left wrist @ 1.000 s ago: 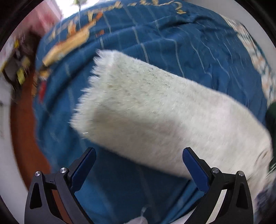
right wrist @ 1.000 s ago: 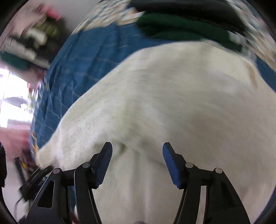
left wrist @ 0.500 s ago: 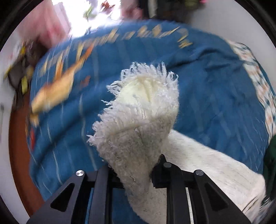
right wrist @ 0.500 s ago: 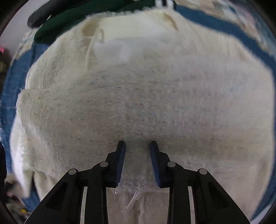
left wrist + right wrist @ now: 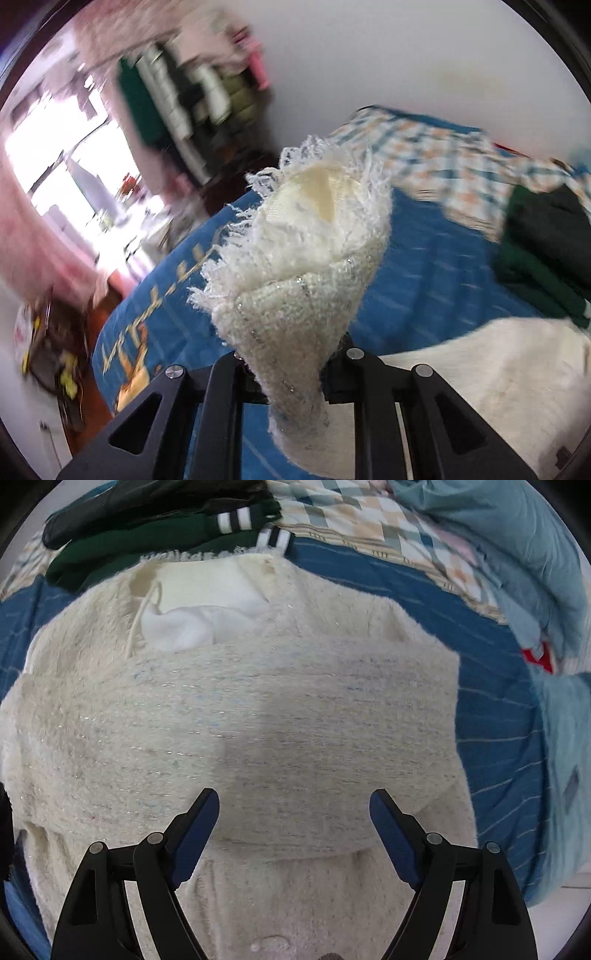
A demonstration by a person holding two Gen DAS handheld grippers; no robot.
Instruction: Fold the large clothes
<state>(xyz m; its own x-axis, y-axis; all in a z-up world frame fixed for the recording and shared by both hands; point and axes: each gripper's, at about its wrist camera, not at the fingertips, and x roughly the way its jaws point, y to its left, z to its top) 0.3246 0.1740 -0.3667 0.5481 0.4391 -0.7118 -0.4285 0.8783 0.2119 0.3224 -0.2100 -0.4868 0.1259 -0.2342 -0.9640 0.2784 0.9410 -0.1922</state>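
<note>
the left gripper (image 5: 291, 373) is pinched tight on the sleeve (image 5: 295, 266), lifting its fringed cuff up over the blue bedspread (image 5: 436, 258). the right gripper (image 5: 294, 812) has just been opening; its fingers stand wide apart above the cream sweater (image 5: 258, 720) and hold nothing. the sweater lies flat on the bedspread, just below a pile of dark green clothes (image 5: 140, 539).

— How did the left gripper (image 5: 291, 373) stand?

— Its jaws were clamped tight on the fringed end of the cream sweater (image 5: 306, 258), which stood lifted up between them.

— And the right gripper (image 5: 294, 834)?

— It pointed steeply down over the sweater's folded body, jaws spread wide after just opening, blue pads clear of the knit, nothing pinched between them.
</note>
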